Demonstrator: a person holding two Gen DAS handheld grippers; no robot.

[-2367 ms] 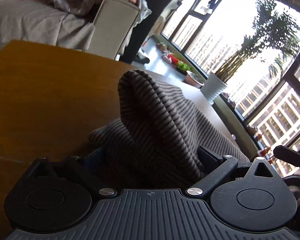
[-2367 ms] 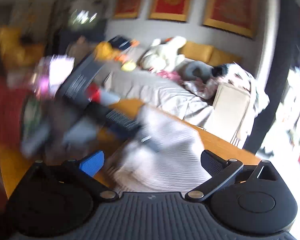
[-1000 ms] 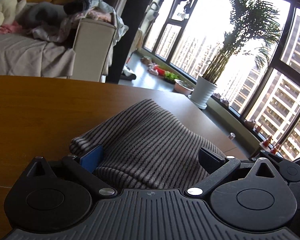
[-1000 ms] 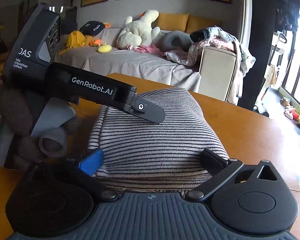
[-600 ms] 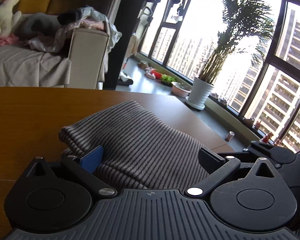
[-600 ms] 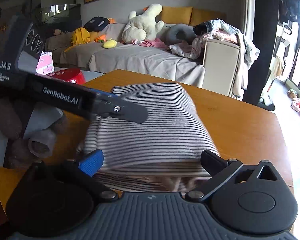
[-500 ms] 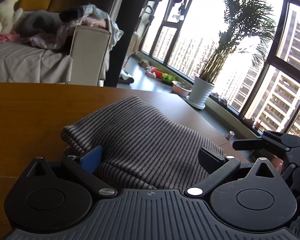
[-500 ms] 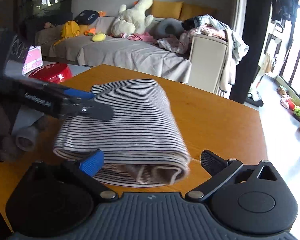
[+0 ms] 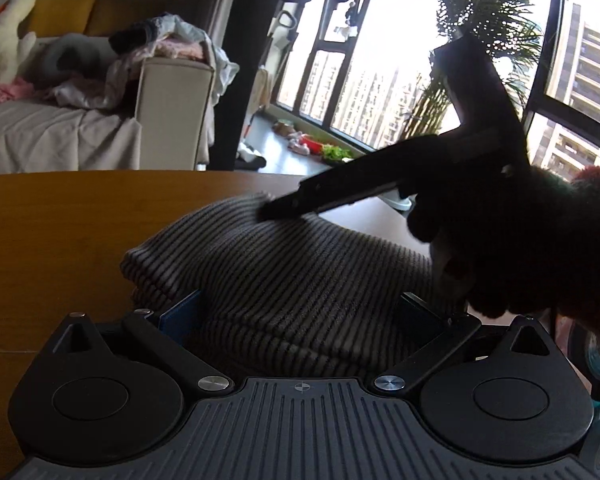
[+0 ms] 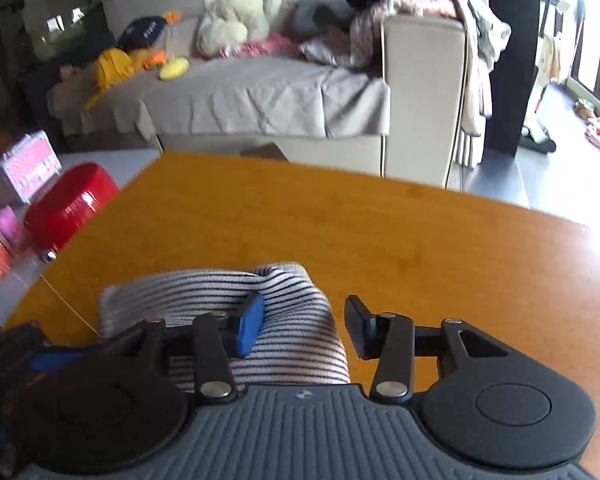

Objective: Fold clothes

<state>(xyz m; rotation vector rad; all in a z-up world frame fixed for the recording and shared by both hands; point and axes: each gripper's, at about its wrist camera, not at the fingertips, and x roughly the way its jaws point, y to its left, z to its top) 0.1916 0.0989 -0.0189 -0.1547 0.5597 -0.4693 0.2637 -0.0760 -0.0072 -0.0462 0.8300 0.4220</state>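
Observation:
A folded striped garment [image 9: 284,276] lies on the wooden table [image 9: 60,220]. My left gripper [image 9: 296,312] is open, its fingers either side of the garment's near edge. In the left wrist view the right gripper [image 9: 276,210] reaches in from the right, its tips resting on top of the fold. In the right wrist view the garment [image 10: 300,320] lies under my right gripper [image 10: 300,320], whose fingers stand partly apart over it, gripping nothing.
A sofa [image 10: 260,92] with toys and a heap of clothes stands beyond the table. A red container [image 10: 72,204] and pink boxes sit on the floor to the left. Windows and a potted plant [image 9: 480,40] are at the right.
My right gripper has swung over from the garment's near end onto its top and narrowed its opening. The left gripper has stayed at the garment's edge, open.

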